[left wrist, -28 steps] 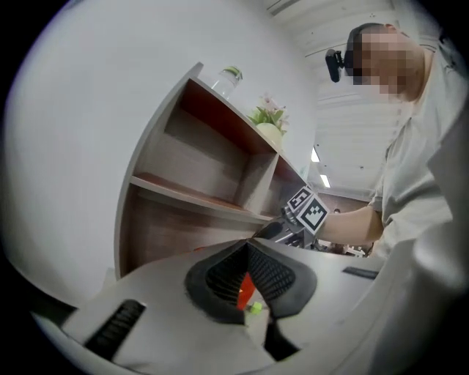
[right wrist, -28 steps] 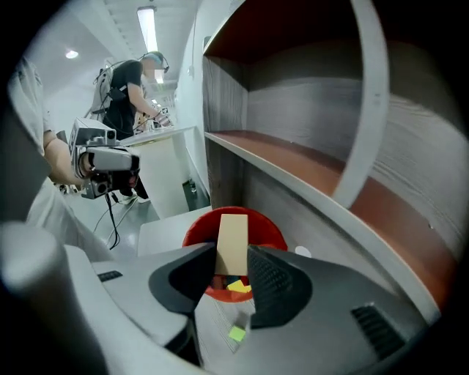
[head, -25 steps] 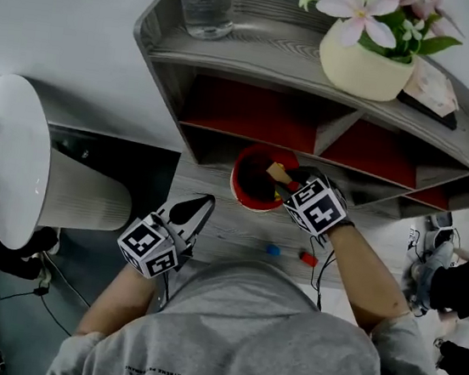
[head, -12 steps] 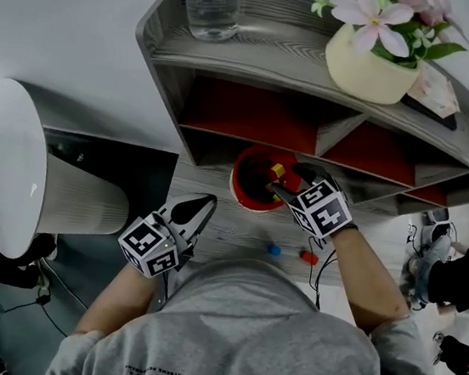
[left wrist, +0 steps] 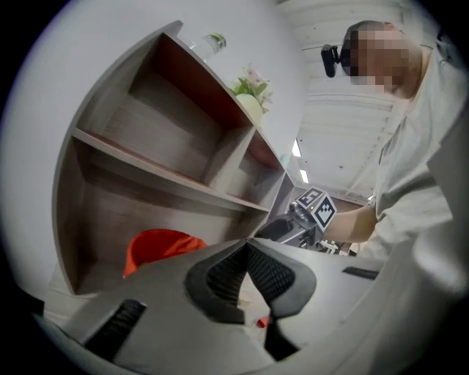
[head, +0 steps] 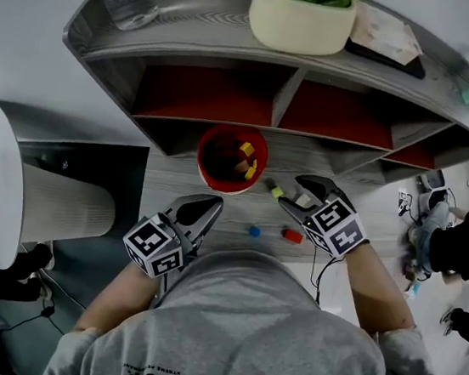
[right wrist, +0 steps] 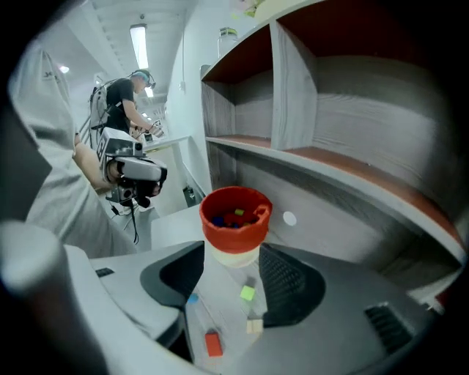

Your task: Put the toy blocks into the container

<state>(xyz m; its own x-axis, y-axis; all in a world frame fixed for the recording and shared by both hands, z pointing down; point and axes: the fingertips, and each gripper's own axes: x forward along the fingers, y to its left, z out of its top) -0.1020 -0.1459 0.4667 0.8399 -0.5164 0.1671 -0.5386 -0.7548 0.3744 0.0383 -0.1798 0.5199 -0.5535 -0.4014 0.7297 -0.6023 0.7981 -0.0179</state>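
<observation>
We see a round red container (head: 218, 184), smooth like plastic, on the grey woodgrain table (head: 162, 183) under the curved shelf (head: 226, 57), with small coloured cubes inside. A green block (head: 276, 192), a blue block (head: 253, 231) and a red block (head: 292, 235) lie loose just beside it. The right gripper (head: 292, 192) has just been opening its jaws; they stand apart, clamping nothing. The left gripper (head: 213, 203) has its jaws together and empty.

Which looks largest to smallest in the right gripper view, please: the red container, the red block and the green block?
1. red container
2. red block
3. green block
The red block lies nearer the camera, so the last two are unsure.
</observation>
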